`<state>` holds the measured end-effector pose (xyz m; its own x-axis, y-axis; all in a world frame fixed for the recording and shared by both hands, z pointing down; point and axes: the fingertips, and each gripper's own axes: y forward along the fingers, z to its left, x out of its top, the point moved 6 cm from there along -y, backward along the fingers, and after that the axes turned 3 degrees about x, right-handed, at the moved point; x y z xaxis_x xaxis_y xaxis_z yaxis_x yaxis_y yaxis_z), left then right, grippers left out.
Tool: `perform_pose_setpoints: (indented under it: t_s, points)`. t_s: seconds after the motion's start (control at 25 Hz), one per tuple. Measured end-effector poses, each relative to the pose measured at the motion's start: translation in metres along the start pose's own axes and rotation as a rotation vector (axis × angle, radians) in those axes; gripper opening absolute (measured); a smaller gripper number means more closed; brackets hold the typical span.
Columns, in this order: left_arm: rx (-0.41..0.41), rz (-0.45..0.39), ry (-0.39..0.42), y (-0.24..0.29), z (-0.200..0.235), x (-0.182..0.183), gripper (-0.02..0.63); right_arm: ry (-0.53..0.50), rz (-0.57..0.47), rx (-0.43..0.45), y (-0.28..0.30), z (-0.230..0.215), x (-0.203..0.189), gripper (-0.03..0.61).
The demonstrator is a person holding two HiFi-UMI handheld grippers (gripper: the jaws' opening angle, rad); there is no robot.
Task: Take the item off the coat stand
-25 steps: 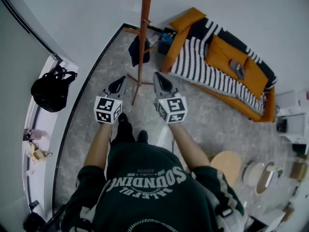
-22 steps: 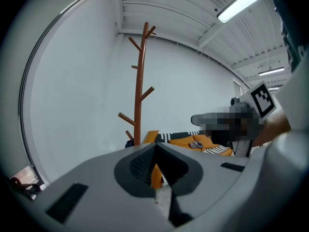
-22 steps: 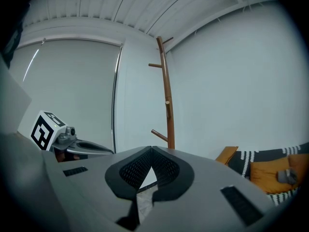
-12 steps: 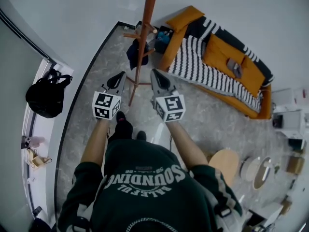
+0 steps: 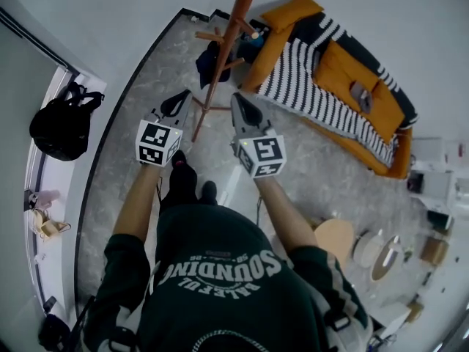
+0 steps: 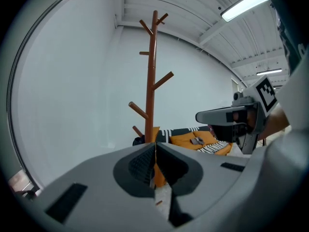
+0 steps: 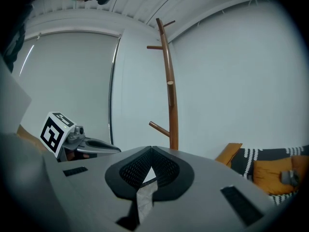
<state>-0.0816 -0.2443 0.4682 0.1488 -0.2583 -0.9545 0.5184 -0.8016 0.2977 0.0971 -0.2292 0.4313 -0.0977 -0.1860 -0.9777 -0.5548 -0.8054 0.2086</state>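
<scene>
While both grippers pointed at the coat stand (image 5: 233, 28) from its near side, the left gripper (image 5: 179, 100) and the right gripper (image 5: 239, 103) each had jaws pressed together on nothing. The dark item (image 5: 205, 64) hung from a low peg on the stand's left, well beyond both tips. An orange sofa (image 5: 344, 72) lay far right.

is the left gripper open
No, the left gripper has its jaws closed tip to tip, with nothing between them.
</scene>
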Motion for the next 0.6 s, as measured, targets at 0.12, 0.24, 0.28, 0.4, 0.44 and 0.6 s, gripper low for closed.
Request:
perform_pose_setpoints:
  t_s: [0.12, 0.24, 0.28, 0.4, 0.44, 0.6]
  points:
    - [0.003, 0.017, -0.017, 0.001, 0.005, -0.014, 0.002, 0.003, 0.031, 0.007, 0.006, 0.002, -0.009, 0.0]
    - [0.002, 0.038, -0.029, 0.003, 0.01, -0.029, 0.002, 0.009, 0.064, 0.014, 0.009, 0.005, -0.018, 0.0]
    - [0.001, 0.043, -0.031, 0.003, 0.011, -0.034, 0.002, 0.01, 0.066, 0.015, 0.01, 0.005, -0.021, 0.0]
    - [0.0, 0.057, -0.039, 0.004, 0.016, -0.046, 0.002, 0.015, 0.077, 0.013, 0.012, 0.006, -0.031, 0.0]
    - [-0.002, 0.06, -0.042, 0.004, 0.016, -0.049, 0.002, 0.017, 0.085, 0.013, 0.012, 0.007, -0.034, 0.0]
    - [-0.013, 0.063, -0.05, 0.011, 0.018, -0.059, 0.002, 0.025, 0.079, 0.005, 0.014, 0.008, -0.04, 0.0]
